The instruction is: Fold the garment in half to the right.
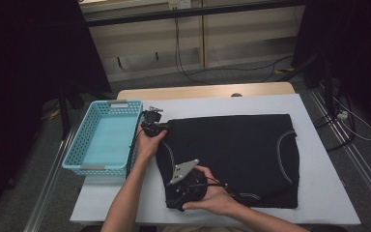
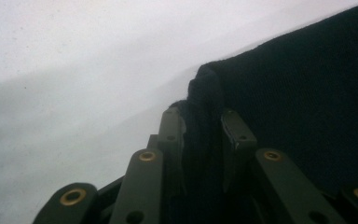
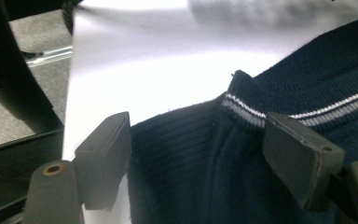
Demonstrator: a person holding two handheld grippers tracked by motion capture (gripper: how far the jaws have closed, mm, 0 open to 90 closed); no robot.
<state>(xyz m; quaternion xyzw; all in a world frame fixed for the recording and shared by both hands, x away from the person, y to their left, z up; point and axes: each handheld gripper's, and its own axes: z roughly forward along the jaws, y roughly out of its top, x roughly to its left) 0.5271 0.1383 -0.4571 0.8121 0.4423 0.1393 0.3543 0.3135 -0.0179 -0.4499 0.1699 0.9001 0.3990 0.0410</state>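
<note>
Pinching the far left corner of the dark sweater (image 1: 232, 154), my left hand-held gripper (image 2: 200, 119) has its jaws clamped on a fold of knit, seemingly to anchor that edge for folding. My right hand-held gripper (image 3: 196, 149) stands wide open over the striped neckline at the near left corner, apparently lining up a matching grip. The sweater lies flat on the white-covered desk (image 1: 319, 193), just beside the empty blue basket (image 1: 84, 140).

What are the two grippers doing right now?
Left gripper: closed on a fold of the dark sweater.
Right gripper: open, jaws straddling the sweater's striped edge.
</note>
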